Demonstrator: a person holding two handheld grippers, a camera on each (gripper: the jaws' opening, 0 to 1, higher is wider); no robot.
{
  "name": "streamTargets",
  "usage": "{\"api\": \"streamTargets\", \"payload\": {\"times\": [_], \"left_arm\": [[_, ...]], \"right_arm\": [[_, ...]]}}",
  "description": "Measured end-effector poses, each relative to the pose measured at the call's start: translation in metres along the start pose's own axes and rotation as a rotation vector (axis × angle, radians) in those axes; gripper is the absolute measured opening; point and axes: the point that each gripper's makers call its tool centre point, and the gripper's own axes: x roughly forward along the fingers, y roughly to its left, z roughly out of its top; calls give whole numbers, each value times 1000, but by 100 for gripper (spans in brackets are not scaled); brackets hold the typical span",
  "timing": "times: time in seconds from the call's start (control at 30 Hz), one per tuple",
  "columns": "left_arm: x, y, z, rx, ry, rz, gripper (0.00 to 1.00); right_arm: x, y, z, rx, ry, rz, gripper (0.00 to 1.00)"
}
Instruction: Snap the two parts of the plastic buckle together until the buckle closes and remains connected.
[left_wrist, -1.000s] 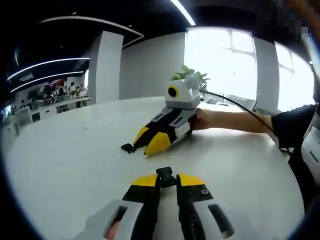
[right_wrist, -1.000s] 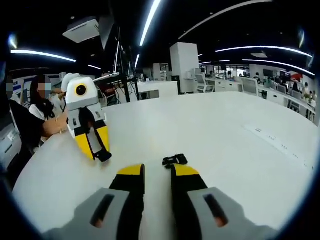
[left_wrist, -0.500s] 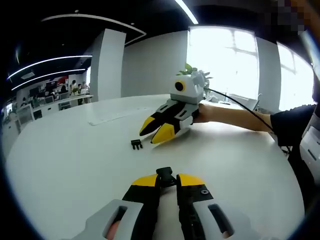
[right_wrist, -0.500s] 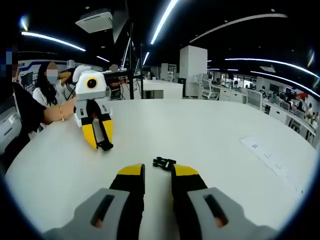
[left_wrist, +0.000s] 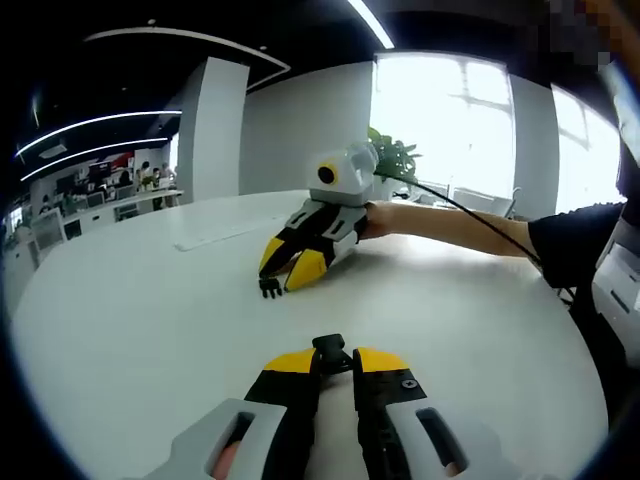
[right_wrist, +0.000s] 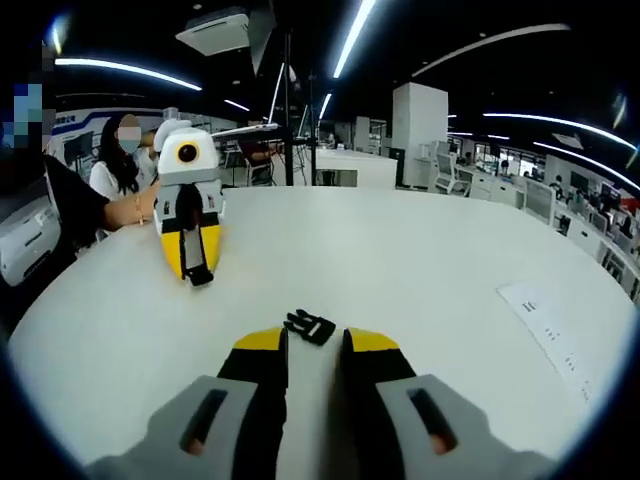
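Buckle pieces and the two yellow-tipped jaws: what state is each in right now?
Left gripper: shut on the socket half.
Socket half: clamped between the jaws, off the table.
Right gripper: open, holding nothing.
Pronged half: lying loose on the table, just ahead of the open jaws, not joined.

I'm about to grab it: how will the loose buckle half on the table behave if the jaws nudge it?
The buckle half looks small and flat, so probably light and apt to slide on the smooth table. Its thin prongs may flex; rolling seems unlikely.
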Motion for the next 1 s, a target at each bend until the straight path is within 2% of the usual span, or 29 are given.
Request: {"api": "streamTargets", "payload": {"times": [0.3, 0.7, 1.0], "left_arm": [[1, -1, -2, 13, 9, -6, 13], [4, -1, -4, 34, 28, -7, 13], [5, -1, -4, 44, 34, -9, 13]], "right_arm": [[8, 15, 4, -17, 8, 64, 20], [6, 25, 2, -33, -2, 58, 14], [9, 24, 3, -26, -8, 53, 20]]}}
